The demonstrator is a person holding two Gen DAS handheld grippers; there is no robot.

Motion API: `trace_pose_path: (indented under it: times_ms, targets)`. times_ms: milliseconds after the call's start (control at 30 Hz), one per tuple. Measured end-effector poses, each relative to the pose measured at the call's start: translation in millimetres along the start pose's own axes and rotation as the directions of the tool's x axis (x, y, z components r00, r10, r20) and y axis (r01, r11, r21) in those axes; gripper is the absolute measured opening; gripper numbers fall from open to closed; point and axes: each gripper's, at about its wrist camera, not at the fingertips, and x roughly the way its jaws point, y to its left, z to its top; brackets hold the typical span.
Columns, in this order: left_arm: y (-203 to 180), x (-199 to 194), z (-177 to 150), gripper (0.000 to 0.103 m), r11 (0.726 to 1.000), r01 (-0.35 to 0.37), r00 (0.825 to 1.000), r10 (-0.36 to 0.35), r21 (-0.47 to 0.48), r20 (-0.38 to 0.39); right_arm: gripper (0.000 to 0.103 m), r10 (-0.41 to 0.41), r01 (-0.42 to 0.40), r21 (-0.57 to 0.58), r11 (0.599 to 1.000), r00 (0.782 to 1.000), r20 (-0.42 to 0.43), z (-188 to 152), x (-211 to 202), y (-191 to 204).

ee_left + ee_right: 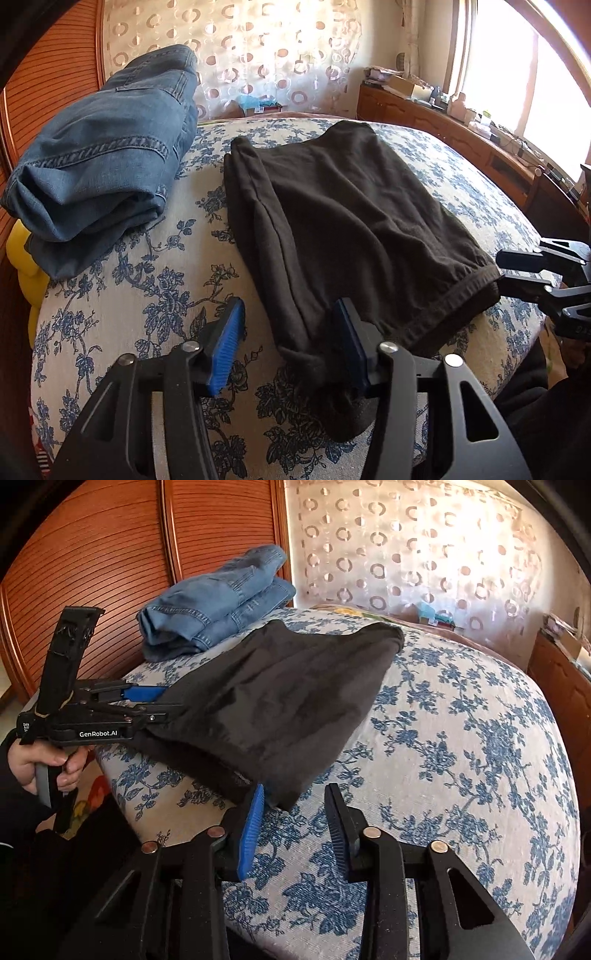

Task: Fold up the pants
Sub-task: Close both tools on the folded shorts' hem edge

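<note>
Dark brown pants [351, 221] lie folded on the flowered bed cover, and also show in the right wrist view [280, 705]. My left gripper [291, 332] is open at the near left corner of the pants; dark cloth lies between the fingers against the right finger [351, 339]. It also shows in the right wrist view [155, 698], at the pants' left edge. My right gripper [295, 812] is open at the near right corner of the pants, its left finger [251, 830] touching the cloth. In the left wrist view the right gripper [517, 269] sits at the waistband's right end.
Folded blue jeans [99, 158] lie on the bed [129, 302] at the far left, seen also in the right wrist view [218, 602]. A wooden slatted wardrobe [92, 572] stands behind them. A curtain [240, 48] and a cluttered wooden sideboard [461, 125] stand beyond the bed.
</note>
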Motion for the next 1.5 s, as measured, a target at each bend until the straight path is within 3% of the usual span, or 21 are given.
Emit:
trace_pose_path:
  times_ms: [167,333,667,733,833,933,1200,1367,1500]
  targets:
    - [-2.7,1.7,-1.3,0.075,1.0,-0.004,1.0,0.004,0.004,0.001,0.024,-0.001,0.001,-0.01,1.0,1.0,-0.015,1.9,9.7,2.5]
    - [1.4,-0.6,-3.0,0.075,1.0,-0.006,1.0,0.006,-0.029,0.009,0.023,-0.005,0.004,-0.008,1.0,1.0,-0.029,2.1,12.0,2.8]
    - [-3.6,-1.6,-7.9,0.076,0.999,-0.034,0.999,0.034,-0.006,0.027,0.023,-0.029,0.028,-0.03,0.999,0.999,-0.045,5.1,18.5,10.5]
    - [-3.6,-1.8,-8.5,0.076,0.999,-0.035,0.999,0.035,-0.007,0.031,0.023,-0.034,0.033,-0.028,0.999,0.999,-0.04,5.3,19.1,10.7]
    - [-3.8,-2.7,-9.6,0.076,0.999,-0.037,0.999,0.037,-0.008,0.036,0.007,-0.019,0.019,-0.017,1.0,1.0,-0.024,3.8,14.9,8.8]
    - [-3.9,-3.4,-10.0,0.076,0.999,-0.037,0.999,0.038,-0.009,0.035,0.002,0.006,-0.006,0.008,1.0,1.0,-0.007,2.3,5.3,3.6]
    - [-3.7,-4.4,-10.1,0.076,0.999,-0.036,0.999,0.037,-0.01,0.035,0.002,0.07,-0.07,0.021,0.997,0.998,0.004,-10.3,-19.4,4.3]
    - [-2.4,-8.5,-12.7,0.076,0.999,-0.025,0.999,0.025,-0.027,0.031,0.002,0.066,-0.065,0.029,0.997,0.997,-0.041,-17.3,-13.5,1.2]
    - [0.2,-18.0,-19.4,0.06,0.998,0.022,0.999,-0.019,-0.054,0.038,0.003,0.08,-0.079,0.045,0.996,0.997,-0.022,-14.7,-17.8,-0.3]
